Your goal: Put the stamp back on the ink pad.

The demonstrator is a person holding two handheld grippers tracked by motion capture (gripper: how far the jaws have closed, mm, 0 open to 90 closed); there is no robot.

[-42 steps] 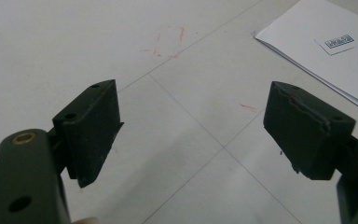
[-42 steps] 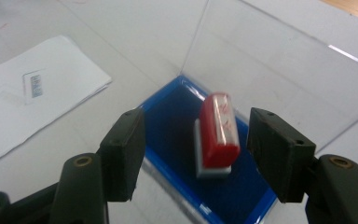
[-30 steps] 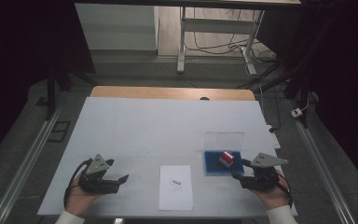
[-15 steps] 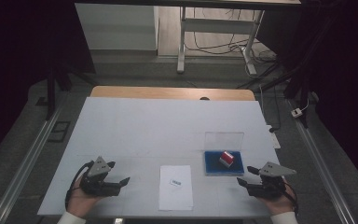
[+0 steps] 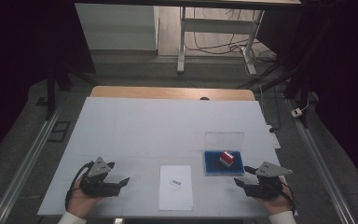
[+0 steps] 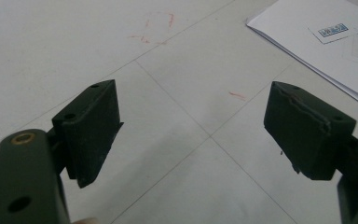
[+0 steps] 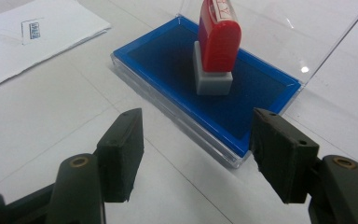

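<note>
Stamp [image 7: 218, 44] stood upright on ink pad [image 7: 168, 60] — at 12 o'clock from right gripper [image 7: 196, 154], nearer hand; both grippers' jaws apart, empty — left gripper [image 6: 191, 130] well off.

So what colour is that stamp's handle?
Red, on a grey base; the right gripper view shows the stamp's handle best.
</note>
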